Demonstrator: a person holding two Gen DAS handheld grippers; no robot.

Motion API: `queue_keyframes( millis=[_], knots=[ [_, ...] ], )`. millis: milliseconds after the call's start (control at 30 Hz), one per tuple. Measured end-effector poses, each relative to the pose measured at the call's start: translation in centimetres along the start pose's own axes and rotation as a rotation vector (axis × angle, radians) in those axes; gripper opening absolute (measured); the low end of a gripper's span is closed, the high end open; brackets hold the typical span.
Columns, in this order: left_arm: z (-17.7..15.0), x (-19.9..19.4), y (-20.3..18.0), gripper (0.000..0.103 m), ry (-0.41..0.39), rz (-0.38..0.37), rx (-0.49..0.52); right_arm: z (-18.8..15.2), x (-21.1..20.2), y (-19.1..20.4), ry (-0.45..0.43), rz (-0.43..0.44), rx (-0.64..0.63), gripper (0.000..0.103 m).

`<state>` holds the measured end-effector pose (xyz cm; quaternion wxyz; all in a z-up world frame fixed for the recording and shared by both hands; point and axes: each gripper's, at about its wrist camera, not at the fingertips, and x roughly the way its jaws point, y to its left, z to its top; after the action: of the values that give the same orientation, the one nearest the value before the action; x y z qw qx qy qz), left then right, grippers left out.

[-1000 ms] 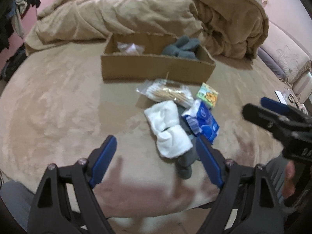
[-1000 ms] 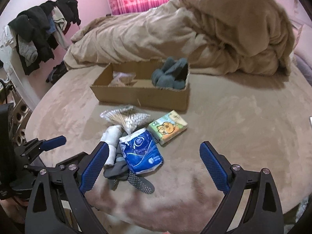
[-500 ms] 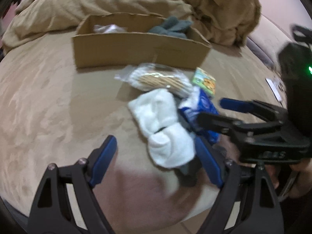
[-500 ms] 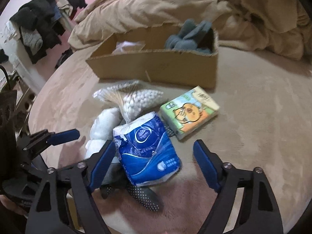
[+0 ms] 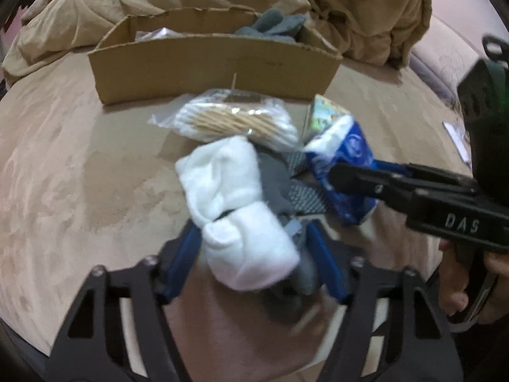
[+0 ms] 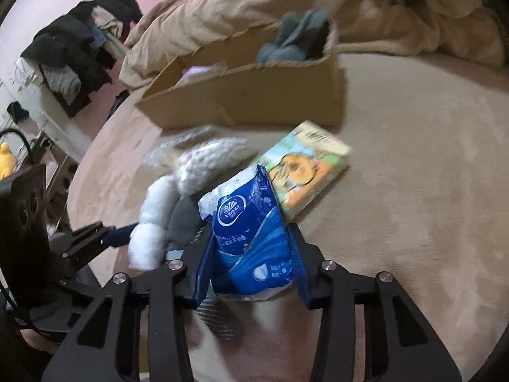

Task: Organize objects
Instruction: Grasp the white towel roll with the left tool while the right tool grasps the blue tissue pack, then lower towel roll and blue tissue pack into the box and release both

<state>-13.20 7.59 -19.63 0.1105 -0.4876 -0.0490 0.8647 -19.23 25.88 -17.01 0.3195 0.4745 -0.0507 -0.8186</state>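
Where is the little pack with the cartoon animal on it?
The cartoon tissue pack lies on the bed in front of the cardboard box, just right of the blue tissue pack between the right gripper's fingers.

My right gripper (image 6: pixel 251 265) has its blue pads on both sides of the blue Vinda tissue pack (image 6: pixel 249 238), pressing its sides. Just behind the pack lies the green and orange tissue packet (image 6: pixel 305 172) with a cartoon face, its near corner tucked under the blue one. To the left I see the bag of cotton swabs (image 6: pixel 203 156), a white sock (image 6: pixel 152 219) and a grey sock (image 6: pixel 183 219) bunched together. My left gripper (image 6: pixel 127 234) reaches in at the white sock; I cannot tell its grip from here. Farther back stands the cardboard box (image 6: pixel 251 95) with grey-blue gloves (image 6: pixel 296 41) in its right end, on the tan bedcover (image 6: pixel 413 159). A rumpled blanket (image 6: pixel 318 0) lies behind, and clothes hang on a rack (image 6: pixel 79 54) at left.
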Motion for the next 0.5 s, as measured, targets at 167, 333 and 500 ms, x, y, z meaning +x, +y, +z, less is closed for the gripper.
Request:
queue_keyframes(
  millis=[167,333,500],
  knots=[
    [0.1,-0.8,-0.5,0.047,-0.045,0.047,-0.031,0.1,-1.8,-0.7,-0.057,-0.024,0.004,0.045],
    [-0.1,-1.5,-1.7,0.038,-0.065,0.074,-0.015,0.2,-2.4,-1.4,-0.069,-0.028,0.026,0.045],
    [0.2,-2.2,-2.9,0.036,-0.069,0.071,0.009,0.4,-3.3,-1.4,-0.102,-0.049,0.023,0.045]
  ],
)
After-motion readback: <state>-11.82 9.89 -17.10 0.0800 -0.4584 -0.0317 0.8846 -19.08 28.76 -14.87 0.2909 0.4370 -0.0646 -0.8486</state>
